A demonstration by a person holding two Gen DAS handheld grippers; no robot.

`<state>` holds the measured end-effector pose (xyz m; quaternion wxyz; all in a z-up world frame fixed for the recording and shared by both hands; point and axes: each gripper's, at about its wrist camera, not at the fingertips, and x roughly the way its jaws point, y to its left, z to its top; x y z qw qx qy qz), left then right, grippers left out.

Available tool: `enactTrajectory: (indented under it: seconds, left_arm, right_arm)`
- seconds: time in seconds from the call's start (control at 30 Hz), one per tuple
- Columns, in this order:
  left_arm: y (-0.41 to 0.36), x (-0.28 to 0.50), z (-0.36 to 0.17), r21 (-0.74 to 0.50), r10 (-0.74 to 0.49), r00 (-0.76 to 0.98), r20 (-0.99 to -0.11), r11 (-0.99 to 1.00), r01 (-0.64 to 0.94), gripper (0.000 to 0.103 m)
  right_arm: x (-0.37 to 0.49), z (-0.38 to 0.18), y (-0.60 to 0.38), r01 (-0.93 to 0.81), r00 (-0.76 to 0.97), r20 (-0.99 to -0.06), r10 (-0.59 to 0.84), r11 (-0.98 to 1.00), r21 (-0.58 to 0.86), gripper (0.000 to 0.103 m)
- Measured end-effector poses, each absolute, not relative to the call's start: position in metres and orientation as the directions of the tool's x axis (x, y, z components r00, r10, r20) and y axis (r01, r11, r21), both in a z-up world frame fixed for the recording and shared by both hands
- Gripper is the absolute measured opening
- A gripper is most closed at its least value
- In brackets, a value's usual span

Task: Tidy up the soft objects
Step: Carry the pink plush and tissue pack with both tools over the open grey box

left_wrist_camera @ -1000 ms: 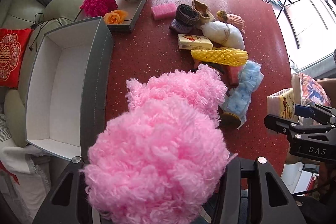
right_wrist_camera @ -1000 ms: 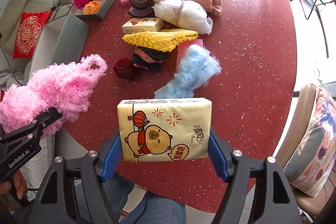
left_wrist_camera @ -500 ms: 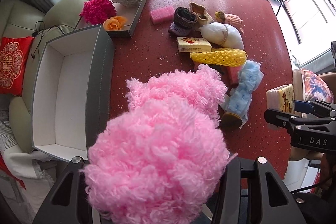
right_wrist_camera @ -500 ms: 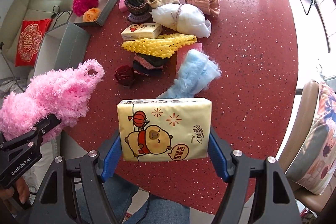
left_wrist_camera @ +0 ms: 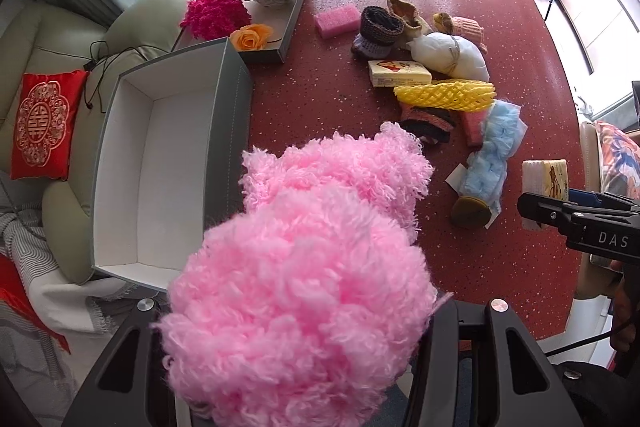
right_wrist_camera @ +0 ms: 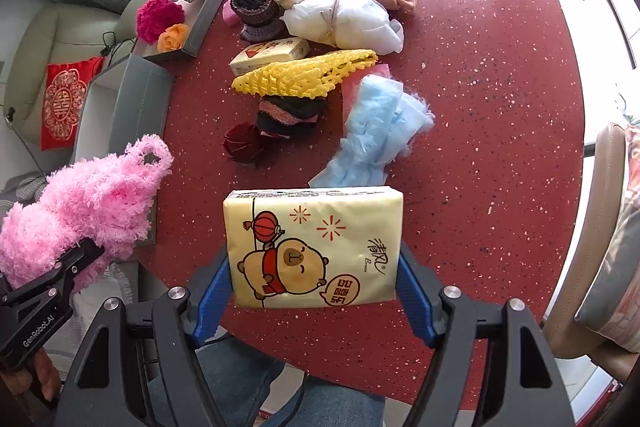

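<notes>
Left tongs (left_wrist_camera: 296,355) are clamped on the fluffy pink bundle (left_wrist_camera: 320,247), angled steeply down just beside the open grey box (left_wrist_camera: 228,131), bundle's long axis running away from the tongs. Right tongs (right_wrist_camera: 314,279) squeeze the tissue pack (right_wrist_camera: 314,247) widthways over the table (right_wrist_camera: 500,147) edge, well right of that box

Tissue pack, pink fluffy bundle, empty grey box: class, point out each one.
tissue pack (right_wrist_camera: 312,247), right wrist view, on its printed front face
pink fluffy bundle (left_wrist_camera: 304,307), left wrist view, on its near lobe
grey box (left_wrist_camera: 228,131), left wrist view, on its side wall
</notes>
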<state>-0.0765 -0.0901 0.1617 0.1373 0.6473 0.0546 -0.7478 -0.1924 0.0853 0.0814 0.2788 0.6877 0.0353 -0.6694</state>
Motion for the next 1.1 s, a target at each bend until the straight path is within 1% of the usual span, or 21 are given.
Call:
enactTrajectory:
  seconds: [0.1, 0.3, 0.47, 0.67, 0.83, 0.97, 1.03, 1.1]
  left_arm:
    - [-0.094, -0.072, 0.161, 0.113, -0.148, -0.107, -0.983, -0.952, 0.286, 0.052]
    - [-0.092, -0.068, 0.157, 0.133, -0.161, -0.079, -0.984, -0.95, 0.282, 0.052]
    - [-0.089, -0.072, 0.156, 0.086, -0.121, -0.105, -0.987, -0.953, 0.292, 0.052]
    - [-0.103, -0.074, 0.16, 0.015, -0.087, -0.186, -0.979, -0.933, 0.36, 0.052]
    - [-0.133, -0.064, 0.166, -0.045, -0.082, -0.28, -0.957, -0.906, 0.421, 0.052]
    - [-0.166, -0.052, 0.168, -0.052, -0.116, -0.322, -0.94, -0.881, 0.47, 0.052]
    - [-0.184, -0.044, 0.172, -0.064, -0.124, -0.342, -0.931, -0.87, 0.489, 0.052]
    - [-0.203, -0.038, 0.175, -0.047, -0.15, -0.352, -0.924, -0.868, 0.494, 0.052]
  right_arm:
    - [-0.192, 0.074, 0.092, 0.382, 0.111, -0.93, -0.351, -0.848, 0.366, 0.077]
    - [-0.179, 0.058, 0.111, 0.334, 0.099, -0.93, -0.354, -0.868, 0.366, 0.077]
    - [-0.169, 0.048, 0.126, 0.306, 0.086, -0.947, -0.309, -0.897, 0.32, 0.077]
    - [-0.173, 0.051, 0.131, 0.275, 0.09, -0.946, -0.312, -0.905, 0.324, 0.077]
    - [-0.179, 0.063, 0.096, 0.33, 0.076, -0.935, -0.346, -0.876, 0.351, 0.077]
    - [-0.181, 0.08, 0.057, 0.357, 0.023, -0.919, -0.393, -0.856, 0.374, 0.077]
    - [-0.18, 0.084, 0.033, 0.354, 0.025, -0.91, -0.414, -0.847, 0.396, 0.077]
    - [-0.176, 0.088, 0.008, 0.376, 0.02, -0.911, -0.411, -0.842, 0.388, 0.077]
